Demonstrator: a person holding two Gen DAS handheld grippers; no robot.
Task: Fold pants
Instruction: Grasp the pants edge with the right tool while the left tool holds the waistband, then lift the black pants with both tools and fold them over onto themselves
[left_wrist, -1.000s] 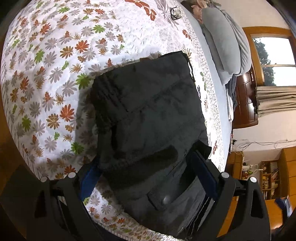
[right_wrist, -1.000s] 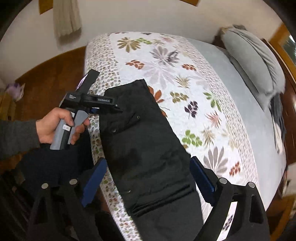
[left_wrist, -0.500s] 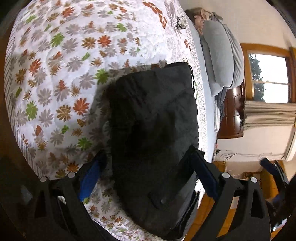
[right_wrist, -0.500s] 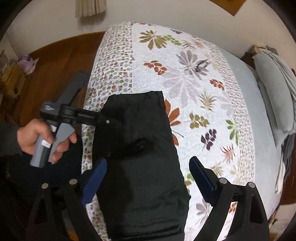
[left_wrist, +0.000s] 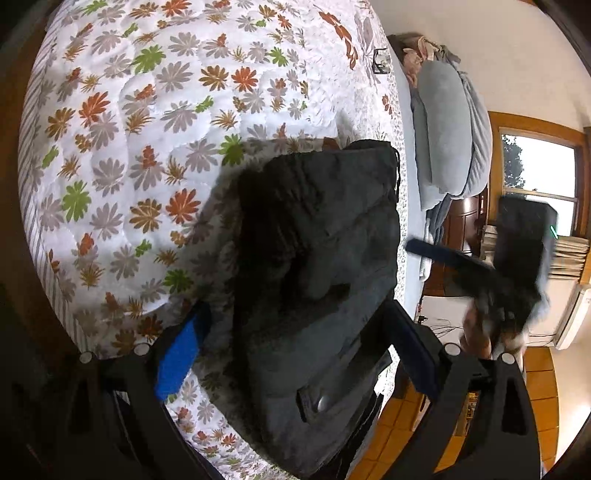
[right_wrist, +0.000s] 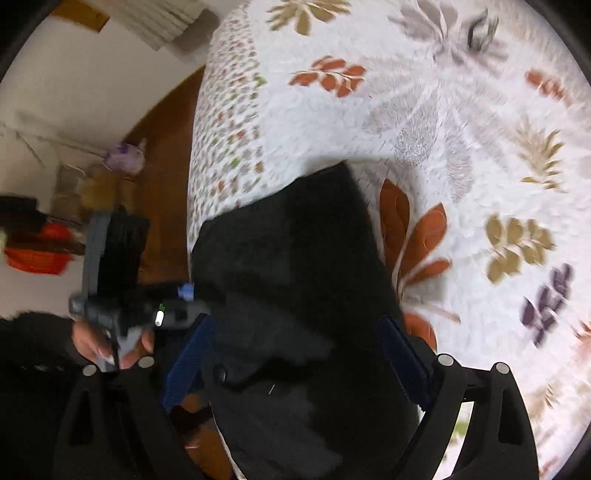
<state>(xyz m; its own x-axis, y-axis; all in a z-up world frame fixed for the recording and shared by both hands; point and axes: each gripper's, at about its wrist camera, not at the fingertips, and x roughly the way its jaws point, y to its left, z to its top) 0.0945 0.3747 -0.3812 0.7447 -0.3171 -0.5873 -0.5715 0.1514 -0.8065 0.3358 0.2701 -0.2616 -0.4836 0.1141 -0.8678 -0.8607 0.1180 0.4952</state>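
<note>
The black pants (left_wrist: 317, 266) lie folded in a thick bundle on the floral bedspread (left_wrist: 147, 147), near its edge; a flap pocket with a snap shows at the near end. My left gripper (left_wrist: 295, 350) hovers open above that near end, its blue pads well apart. In the right wrist view the pants (right_wrist: 295, 288) fill the middle, and my right gripper (right_wrist: 295, 360) hangs open over them. Neither gripper holds cloth. Each gripper shows in the other's view, blurred and held in a hand: the right one (left_wrist: 424, 251) beside the bed, the left one (right_wrist: 190, 299) at the bed's side.
Grey pillows and bedding (left_wrist: 443, 122) are piled at the head of the bed. A small dark object (left_wrist: 380, 66) lies far out on the bedspread. Wooden floor (right_wrist: 162, 155) runs beside the bed, with a purple bag (right_wrist: 123, 158) and an orange item (right_wrist: 37, 254) on it.
Both grippers have swung while staying open. The right gripper has come closer over the pants and now appears at the right of the left wrist view. The pants have stayed put.
</note>
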